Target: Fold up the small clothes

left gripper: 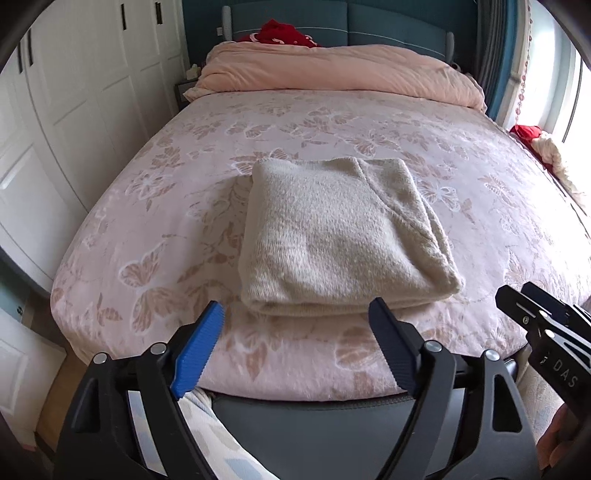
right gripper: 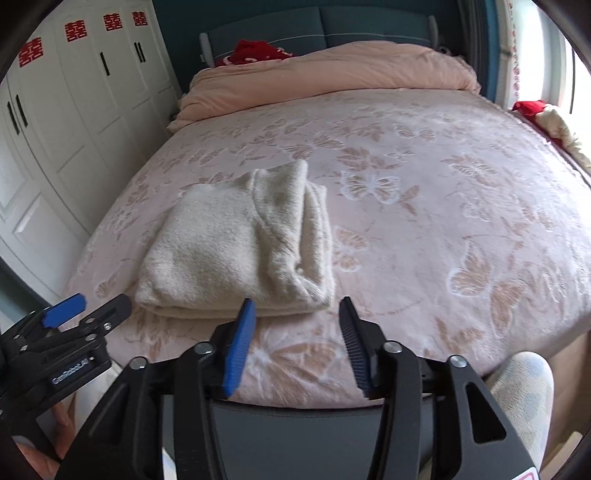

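A cream knitted garment (left gripper: 343, 236) lies folded into a thick rectangle on the pink butterfly-patterned bed (left gripper: 147, 206); it also shows in the right wrist view (right gripper: 236, 243). My left gripper (left gripper: 299, 314) is open and empty, just short of the garment's near edge. My right gripper (right gripper: 297, 308) is open and empty at the garment's near right corner. Each gripper shows at the edge of the other's view: the right one (left gripper: 517, 299) and the left one (right gripper: 99, 304).
A folded peach duvet (left gripper: 332, 70) and red cloth (left gripper: 280, 35) lie at the headboard. White wardrobe doors (left gripper: 74, 92) stand left of the bed. Red and cream fabric (left gripper: 543, 144) sits by the window at right. The bed's dark foot edge (right gripper: 321, 424) is below the grippers.
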`<state>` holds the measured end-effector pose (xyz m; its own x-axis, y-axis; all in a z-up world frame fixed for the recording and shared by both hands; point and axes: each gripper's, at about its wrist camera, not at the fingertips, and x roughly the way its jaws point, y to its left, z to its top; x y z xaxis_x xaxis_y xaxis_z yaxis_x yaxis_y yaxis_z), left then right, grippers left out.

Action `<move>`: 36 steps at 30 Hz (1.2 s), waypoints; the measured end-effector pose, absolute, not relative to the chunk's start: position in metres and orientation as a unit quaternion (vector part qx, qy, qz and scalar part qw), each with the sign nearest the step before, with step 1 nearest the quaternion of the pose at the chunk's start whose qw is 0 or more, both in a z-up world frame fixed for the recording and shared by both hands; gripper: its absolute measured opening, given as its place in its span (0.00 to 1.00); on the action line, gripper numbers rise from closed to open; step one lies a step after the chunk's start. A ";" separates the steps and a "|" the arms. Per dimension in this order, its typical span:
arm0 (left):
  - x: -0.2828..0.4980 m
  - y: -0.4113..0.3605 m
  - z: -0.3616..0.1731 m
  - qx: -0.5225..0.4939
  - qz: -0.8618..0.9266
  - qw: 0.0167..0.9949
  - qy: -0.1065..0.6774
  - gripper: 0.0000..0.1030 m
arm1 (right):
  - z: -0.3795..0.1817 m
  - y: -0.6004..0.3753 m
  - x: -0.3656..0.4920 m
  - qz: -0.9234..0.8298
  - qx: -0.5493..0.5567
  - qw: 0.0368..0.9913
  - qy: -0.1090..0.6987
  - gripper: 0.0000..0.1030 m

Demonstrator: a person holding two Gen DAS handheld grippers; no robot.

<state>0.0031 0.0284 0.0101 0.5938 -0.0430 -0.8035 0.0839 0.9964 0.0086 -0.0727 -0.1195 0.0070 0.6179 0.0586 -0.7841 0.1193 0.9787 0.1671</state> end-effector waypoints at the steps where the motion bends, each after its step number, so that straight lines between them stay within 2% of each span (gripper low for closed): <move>1: 0.001 0.029 0.009 0.021 -0.033 0.893 0.449 0.81 | 0.007 -0.119 -0.076 -0.022 0.095 0.896 0.433 0.56; 4: -0.008 0.028 0.005 0.023 -0.024 0.898 0.438 0.84 | 0.007 -0.115 -0.083 -0.031 0.073 0.903 0.423 0.64; 9: -0.019 0.019 0.005 0.030 -0.023 0.908 0.417 0.88 | 0.006 -0.105 -0.087 -0.038 0.054 0.906 0.417 0.69; 12: -0.023 0.016 0.003 0.029 -0.022 0.912 0.410 0.92 | 0.007 -0.103 -0.088 -0.046 0.049 0.909 0.411 0.75; 36: -0.027 0.013 0.003 0.047 0.020 0.918 0.393 0.92 | 0.002 -0.097 -0.087 -0.064 0.056 0.902 0.424 0.76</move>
<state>-0.0269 0.0127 0.0032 0.6905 0.0737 -0.7196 0.0002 0.9948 0.1021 -0.0866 -0.0965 0.0023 0.6321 -0.0684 -0.7719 0.1628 0.9856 0.0459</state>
